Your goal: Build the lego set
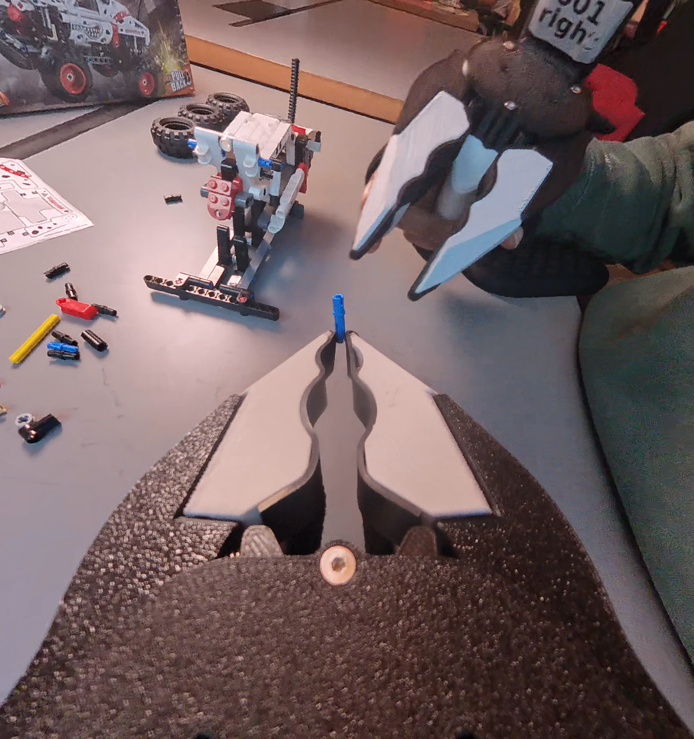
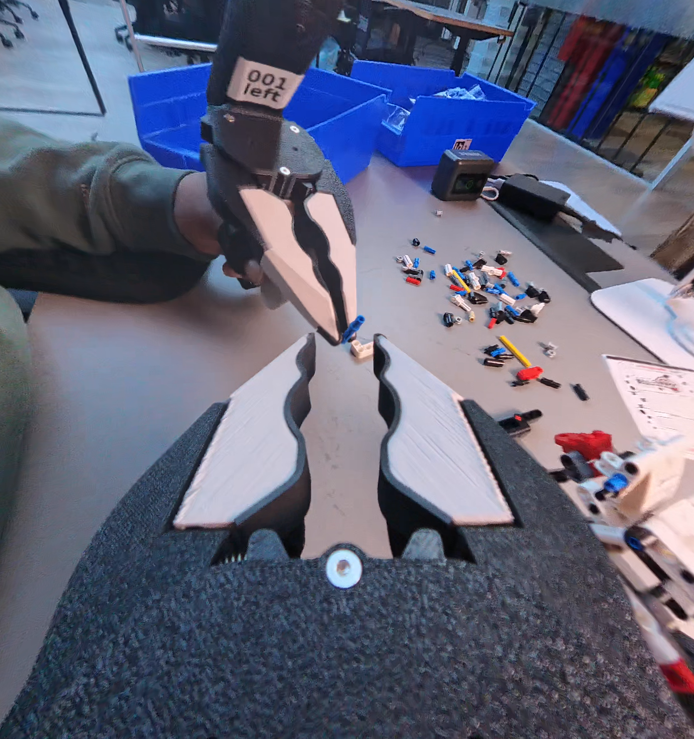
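Left tool [image 1: 340, 334] is pinching a little blue pin [image 1: 338, 312] at its tips, sticking up over the grey counter [image 1: 457, 380]. Right tool [image 2: 344, 340] is spread open around a small white piece [image 2: 360, 348] lying on the counter. The half-built white, black and red truck [image 1: 253, 176] stands further back, left of centre.

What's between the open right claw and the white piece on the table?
Nothing blocks it. The white piece lies on the table just ahead of the open right claw. The left claw, shut on a blue pin, hangs close beside the piece, so it crowds the approach.
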Demonstrator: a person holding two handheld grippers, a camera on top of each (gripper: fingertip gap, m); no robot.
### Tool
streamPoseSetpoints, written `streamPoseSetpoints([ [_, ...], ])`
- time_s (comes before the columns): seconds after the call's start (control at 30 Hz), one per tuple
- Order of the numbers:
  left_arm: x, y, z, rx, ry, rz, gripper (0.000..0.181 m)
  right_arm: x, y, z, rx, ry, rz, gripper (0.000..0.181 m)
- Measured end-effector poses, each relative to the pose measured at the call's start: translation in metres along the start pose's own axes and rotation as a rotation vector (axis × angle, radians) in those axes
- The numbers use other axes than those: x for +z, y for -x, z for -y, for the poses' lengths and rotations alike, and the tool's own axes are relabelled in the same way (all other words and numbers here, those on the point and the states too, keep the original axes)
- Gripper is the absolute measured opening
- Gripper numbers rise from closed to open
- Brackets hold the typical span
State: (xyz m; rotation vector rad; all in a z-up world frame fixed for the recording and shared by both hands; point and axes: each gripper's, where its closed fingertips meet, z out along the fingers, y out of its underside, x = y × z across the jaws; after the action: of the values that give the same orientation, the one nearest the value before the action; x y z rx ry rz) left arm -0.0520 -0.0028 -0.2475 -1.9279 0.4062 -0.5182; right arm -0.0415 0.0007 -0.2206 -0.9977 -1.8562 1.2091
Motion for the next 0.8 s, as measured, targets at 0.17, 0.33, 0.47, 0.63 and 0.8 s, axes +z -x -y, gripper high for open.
streamPoseSetpoints([
  [0.17, 0.001, -0.017, 0.000, 0.139, 0.024, -0.031, 0.004, 0.017, 0.010, -0.006, 0.093, 0.006, 0.087, 0.021],
  [0.33, 0.004, -0.031, -0.016, 0.224, 0.110, -0.096, 0.004, 0.015, 0.029, -0.017, 0.055, 0.035, 0.209, 0.005],
  [0.47, 0.007, -0.037, -0.028, 0.207, 0.164, -0.150, 0.004, 0.013, 0.037, -0.032, 0.007, 0.089, 0.250, 0.005],
  [0.63, 0.007, -0.039, -0.031, 0.142, 0.167, -0.197, 0.004, 0.010, 0.039, -0.038, -0.016, 0.085, 0.242, 0.005],
  [0.8, -0.001, -0.015, -0.022, 0.109, 0.136, -0.107, 0.018, 0.006, 0.029, -0.029, 0.010, 0.044, 0.216, 0.005],
])
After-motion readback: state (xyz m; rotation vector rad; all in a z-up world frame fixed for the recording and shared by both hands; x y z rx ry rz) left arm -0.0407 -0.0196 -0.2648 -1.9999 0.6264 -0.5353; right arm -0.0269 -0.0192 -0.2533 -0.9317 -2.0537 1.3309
